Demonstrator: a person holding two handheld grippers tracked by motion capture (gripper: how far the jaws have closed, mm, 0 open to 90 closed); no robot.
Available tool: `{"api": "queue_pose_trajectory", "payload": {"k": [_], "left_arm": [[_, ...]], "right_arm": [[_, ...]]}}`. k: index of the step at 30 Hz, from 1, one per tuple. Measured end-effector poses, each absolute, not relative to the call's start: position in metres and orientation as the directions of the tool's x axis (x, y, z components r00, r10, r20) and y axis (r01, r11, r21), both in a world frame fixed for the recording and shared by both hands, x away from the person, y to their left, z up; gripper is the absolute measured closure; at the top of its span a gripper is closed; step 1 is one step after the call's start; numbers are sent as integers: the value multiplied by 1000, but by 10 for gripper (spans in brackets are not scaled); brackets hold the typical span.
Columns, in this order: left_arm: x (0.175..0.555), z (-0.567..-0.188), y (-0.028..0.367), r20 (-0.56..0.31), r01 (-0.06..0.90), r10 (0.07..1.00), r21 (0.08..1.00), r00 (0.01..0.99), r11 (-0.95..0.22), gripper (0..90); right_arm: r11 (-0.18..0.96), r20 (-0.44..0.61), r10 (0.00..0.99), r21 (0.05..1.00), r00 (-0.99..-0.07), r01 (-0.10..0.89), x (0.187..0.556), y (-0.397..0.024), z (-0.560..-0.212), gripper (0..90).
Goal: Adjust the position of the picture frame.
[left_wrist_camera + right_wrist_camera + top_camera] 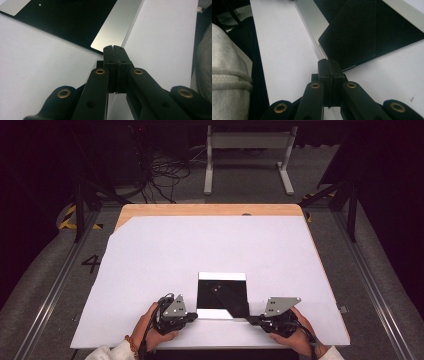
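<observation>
Only the flat black sheet (222,292) lies near centre on the white tabletop (165,250); left, right and far stretches lie open.

matt black sheet (222,293) with glossy silvery strips, on smooth white paper (165,255) over a wooden table (210,210)

Beyond my table (210,210) the grey floor (380,270) runs into dark, with tangled cables (162,175) and a white stand (247,157).
</observation>
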State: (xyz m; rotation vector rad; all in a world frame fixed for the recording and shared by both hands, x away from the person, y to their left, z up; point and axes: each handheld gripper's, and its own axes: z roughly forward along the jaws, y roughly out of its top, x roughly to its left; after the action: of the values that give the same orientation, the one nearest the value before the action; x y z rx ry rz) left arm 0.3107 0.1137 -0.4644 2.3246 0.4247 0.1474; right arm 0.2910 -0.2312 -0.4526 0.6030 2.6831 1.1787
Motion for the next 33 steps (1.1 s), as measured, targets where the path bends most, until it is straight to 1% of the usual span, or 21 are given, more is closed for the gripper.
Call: {"api": "queue_pose_trajectory", "payload": {"k": [2,3,5,10,13,17,21,24,29,33], "left_arm": [[310,-464,113,-11,255,348,703,938,-664,889],[307,-463,111,34,224,339,689,940,-689,890],[304,-462,107,82,201,344,678,935,-707,894],[303,-463,104,120,191,364,678,924,-709,897],[303,-464,103,141,181,370,680,918,-710,899],[308,-465,104,109,201,374,690,921,-695,900],[312,-464,101,116,203,381,685,917,-699,900],[326,-464,100,112,227,415,697,903,-681,900],[348,-466,101,51,294,471,721,881,-628,899],[361,-466,99,48,308,489,723,871,-619,899]], "right_arm": [[619,21,417,726,-909,300,291,-230,-454,900],[630,10,417,718,-909,297,291,-228,-457,900],[623,5,421,725,-907,293,291,-226,-458,900],[636,-48,414,730,-909,251,289,-222,-459,900],[638,-56,412,731,-909,244,290,-220,-459,900],[641,-74,420,730,-905,238,290,-216,-459,900],[639,-79,424,732,-902,236,291,-213,-460,900],[639,-81,418,734,-905,230,292,-208,-460,900],[642,-93,416,735,-905,220,290,-201,-461,900],[640,-95,421,736,-902,221,290,-197,-461,900]]}}
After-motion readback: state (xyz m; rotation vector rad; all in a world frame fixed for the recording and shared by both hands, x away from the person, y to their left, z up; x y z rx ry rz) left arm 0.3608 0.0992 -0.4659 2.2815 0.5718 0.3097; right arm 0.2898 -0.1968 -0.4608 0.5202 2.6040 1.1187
